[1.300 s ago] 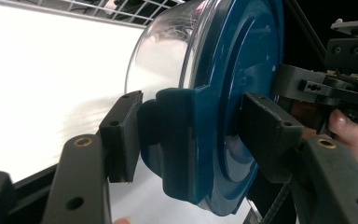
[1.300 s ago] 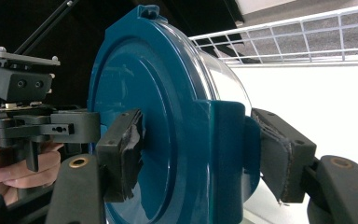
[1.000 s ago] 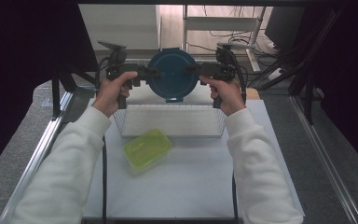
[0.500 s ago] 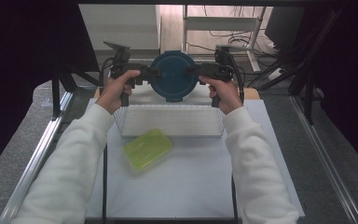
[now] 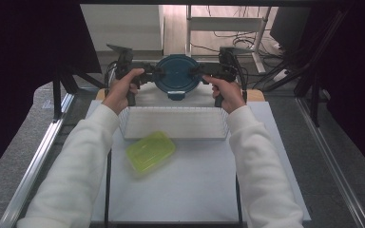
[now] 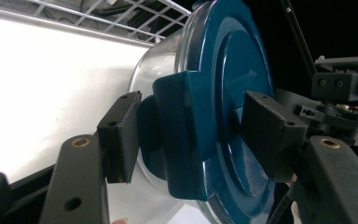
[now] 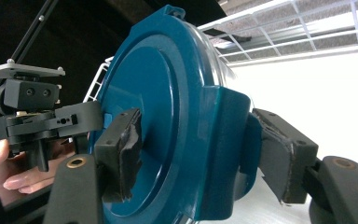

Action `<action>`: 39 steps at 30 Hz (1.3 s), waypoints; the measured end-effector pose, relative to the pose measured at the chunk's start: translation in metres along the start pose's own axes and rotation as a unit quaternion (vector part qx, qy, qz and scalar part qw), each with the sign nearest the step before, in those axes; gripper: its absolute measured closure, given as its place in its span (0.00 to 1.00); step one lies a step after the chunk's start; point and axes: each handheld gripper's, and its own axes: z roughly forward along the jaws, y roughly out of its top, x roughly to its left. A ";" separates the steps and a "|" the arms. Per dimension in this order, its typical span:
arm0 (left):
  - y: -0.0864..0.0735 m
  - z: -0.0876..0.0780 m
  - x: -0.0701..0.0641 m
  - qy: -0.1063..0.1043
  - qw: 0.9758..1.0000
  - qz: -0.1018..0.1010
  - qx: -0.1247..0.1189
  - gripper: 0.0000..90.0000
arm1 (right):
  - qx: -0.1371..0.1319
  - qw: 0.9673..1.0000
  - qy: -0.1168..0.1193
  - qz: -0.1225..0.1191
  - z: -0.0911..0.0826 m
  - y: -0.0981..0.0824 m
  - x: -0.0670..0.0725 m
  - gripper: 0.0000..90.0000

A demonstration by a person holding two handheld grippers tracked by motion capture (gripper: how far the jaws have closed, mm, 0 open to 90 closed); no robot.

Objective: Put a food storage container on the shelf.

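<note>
A round clear container with a dark blue lid [image 5: 176, 76] hangs in the air above the far edge of a white wire basket [image 5: 173, 110]. My left gripper [image 5: 154, 76] grips its left side and my right gripper [image 5: 197, 73] its right side. In the left gripper view the jaws [image 6: 191, 135] clamp a blue latch flap of the lid [image 6: 233, 93], with the clear body [image 6: 154, 74] behind it. In the right gripper view the jaws [image 7: 200, 154] pinch the opposite latch of the lid [image 7: 158, 116]. Both grippers are shut on the container.
A yellow-green lidded box [image 5: 149, 151] lies on the white table in front of the basket's left half. The black frame and metal rails [image 5: 43, 147] run along both sides. White wall and cables lie beyond the table's far edge.
Both hands have carried the container slightly down and a little to the right. The grip on both sides looks the same.
</note>
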 end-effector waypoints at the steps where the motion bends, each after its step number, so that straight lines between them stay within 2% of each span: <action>1: 0.001 0.001 0.000 0.001 1.000 -0.001 0.000 0.44 | 0.001 1.000 0.000 0.003 0.001 0.001 -0.001 0.38; 9: 0.003 0.007 0.006 0.003 1.000 -0.016 -0.013 0.44 | 0.008 1.000 0.001 0.026 0.006 0.003 -0.008 0.35; 14: 0.003 0.009 0.005 0.010 1.000 -0.013 -0.019 0.43 | 0.011 0.999 0.011 0.046 0.009 0.003 -0.014 0.35; 19: 0.002 0.010 0.006 0.006 1.000 -0.003 -0.023 0.43 | 0.004 0.999 0.011 0.039 0.010 0.002 -0.015 0.33; 21: 0.001 0.011 0.004 0.017 1.000 0.011 -0.023 0.35 | -0.004 1.000 -0.025 0.001 0.011 0.002 -0.007 0.22; 22: 0.001 0.010 0.003 0.023 0.999 0.017 -0.028 0.35 | -0.004 1.000 -0.025 0.001 0.011 0.002 -0.007 0.22; 23: 0.000 0.010 0.002 0.027 0.999 0.026 -0.035 0.32 | -0.009 0.999 -0.038 -0.010 0.011 0.002 -0.004 0.17; 25: -0.001 0.007 -0.001 0.038 0.997 0.053 -0.044 0.26 | -0.010 0.999 -0.040 -0.012 0.011 0.001 -0.002 0.11; 26: -0.002 0.005 -0.003 0.041 0.996 0.061 -0.049 0.24 | -0.010 0.999 -0.042 -0.020 0.010 0.001 -0.001 0.09; 28: -0.004 -0.002 -0.005 0.053 0.994 0.078 -0.061 0.21 | -0.017 0.997 -0.062 -0.039 0.007 -0.001 0.004 0.07; 29: -0.005 -0.005 -0.006 0.059 0.993 0.087 -0.062 0.21 | -0.023 0.995 -0.073 -0.056 0.005 -0.002 0.007 0.07; 31: -0.010 -0.013 -0.012 0.074 0.988 0.117 -0.061 0.22 | -0.029 0.993 -0.081 -0.083 -0.002 -0.006 0.015 0.06; 32: -0.014 -0.017 -0.015 0.085 0.985 0.136 -0.059 0.22 | -0.029 0.993 -0.081 -0.083 -0.002 -0.006 0.015 0.06; 34: -0.022 -0.026 -0.020 0.098 0.981 0.159 -0.059 0.22 | -0.036 0.989 -0.086 -0.113 -0.010 -0.011 0.024 0.06; 38: -0.043 -0.045 -0.025 0.091 0.979 0.169 -0.070 0.22 | -0.050 0.983 -0.086 -0.154 -0.027 -0.025 0.034 0.07; 39: -0.049 -0.049 -0.026 0.094 0.977 0.176 -0.071 0.23 | -0.051 0.981 -0.087 -0.163 -0.032 -0.029 0.035 0.08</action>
